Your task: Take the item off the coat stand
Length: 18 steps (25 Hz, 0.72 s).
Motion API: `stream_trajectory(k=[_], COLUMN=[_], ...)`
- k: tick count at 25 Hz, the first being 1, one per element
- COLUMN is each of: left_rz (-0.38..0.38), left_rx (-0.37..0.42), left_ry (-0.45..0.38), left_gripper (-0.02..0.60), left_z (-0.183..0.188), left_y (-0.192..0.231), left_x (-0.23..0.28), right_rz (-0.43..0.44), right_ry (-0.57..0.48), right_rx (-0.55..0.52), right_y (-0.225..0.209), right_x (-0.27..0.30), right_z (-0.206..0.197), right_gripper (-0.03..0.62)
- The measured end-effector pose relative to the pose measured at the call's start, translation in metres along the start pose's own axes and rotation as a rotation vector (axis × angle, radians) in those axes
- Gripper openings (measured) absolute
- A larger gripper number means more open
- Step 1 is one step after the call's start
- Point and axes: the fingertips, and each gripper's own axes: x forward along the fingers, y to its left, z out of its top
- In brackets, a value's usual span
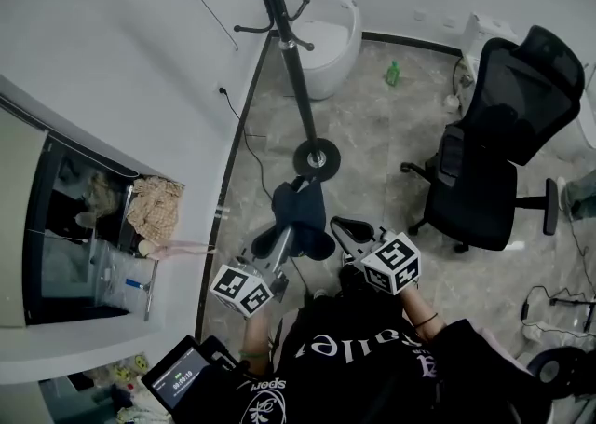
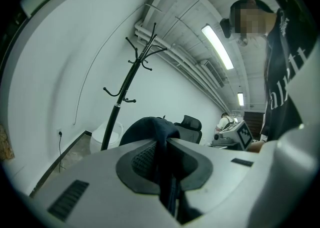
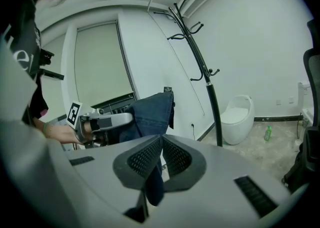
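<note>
1. Two pinches, one load: my left gripper (image 1: 290,228) and right gripper (image 1: 346,226) are each closed narrow on a fold of the dark blue garment (image 1: 303,203), which hangs between them, clear of the coat stand (image 1: 296,77).
2. In the left gripper view, cloth (image 2: 150,129) fills the slit between the pads; the right gripper view shows a denim fold (image 3: 152,114) gripped the same way.
3. Risk, slip: each hold looks like a thin edge of cloth, so pulling my grippers apart could tug it out of one pair of pads.
4. Risk, snag: the stand's hooks are bare, but its round base (image 1: 317,159) sits just ahead of my jaws and below the slack cloth, which could catch there or drag.
5. Risk, collision: an office chair (image 1: 503,143) stands to the right of my right gripper.
6. Surface: pale stone-patterned floor (image 1: 391,133), seemingly hard and smooth.
7. Room: a white wall (image 1: 140,40) lies left of my left gripper; a white tub (image 1: 331,40) and a green bottle (image 1: 393,73) lie beyond the stand.
</note>
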Motion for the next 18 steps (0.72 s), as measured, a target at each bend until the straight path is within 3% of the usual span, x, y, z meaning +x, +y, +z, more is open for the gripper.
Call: stream_trajectory(k=[18], left_rz=[-0.037], left_rx=[-0.056], left_ry=[0.001], left_gripper=[0.038], left_z=[-0.042], left_y=[-0.036], left_x=[-0.141], right_rz=[-0.045], right_ry=[0.023], right_rx=[0.007], right_y=[0.139], right_x=[-0.034], right_z=[-0.066], right_gripper=[0.023])
